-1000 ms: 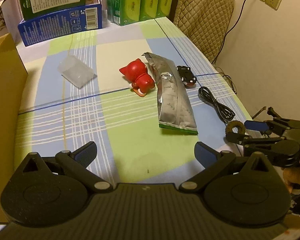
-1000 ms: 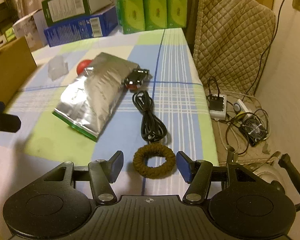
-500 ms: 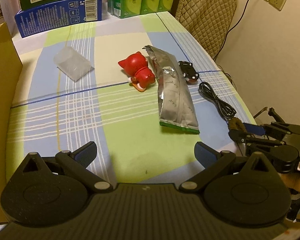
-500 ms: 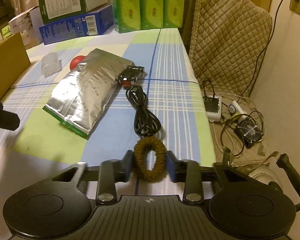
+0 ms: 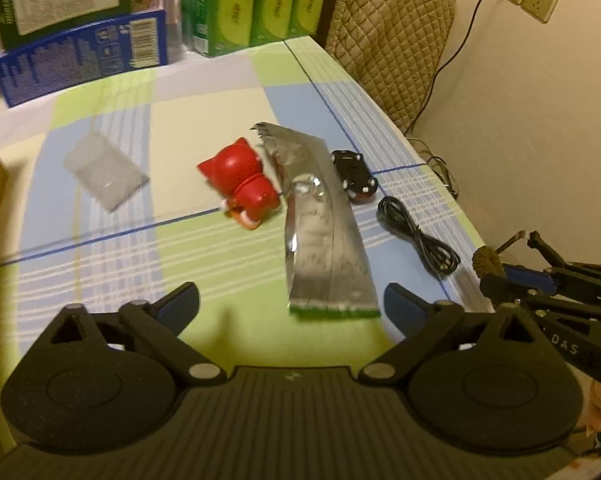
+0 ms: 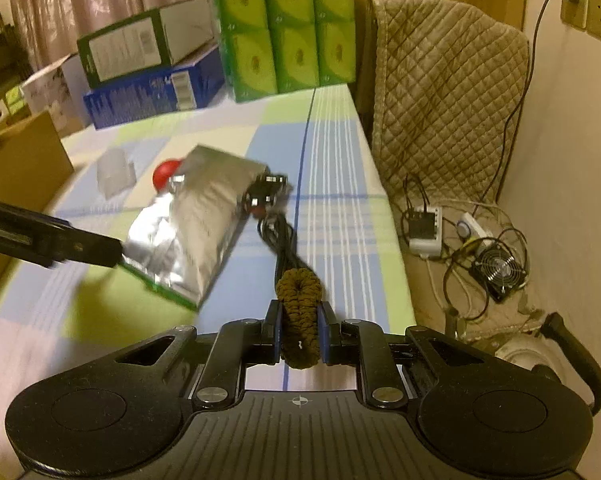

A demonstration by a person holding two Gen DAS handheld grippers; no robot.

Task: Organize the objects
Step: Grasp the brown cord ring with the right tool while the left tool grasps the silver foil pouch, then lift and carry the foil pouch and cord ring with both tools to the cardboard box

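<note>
The right hand-held gripper has its two blue-padded fingers pressed in on a brown, fuzzy hair tie, squashing the soft ring into a narrow upright oval above the near right edge of the tabletop; in the left wrist view the same hair tie shows as a small woolly lump at the tip of the right hand-held gripper. The left hand-held gripper has its fingers spread wide with nothing between them, over a smooth cloth of green, blue and cream checks. On the cloth lie a crinkled silver foil pouch with a green bottom edge, a glossy red cat-shaped figure just beside the pouch's torn top, a small shiny black toy car on the pouch's other side, a coiled black cable near the car, and a frosted translucent plastic box well apart to the left. Green tissue packs and flat cardboard boxes stand at the far edge.
</note>
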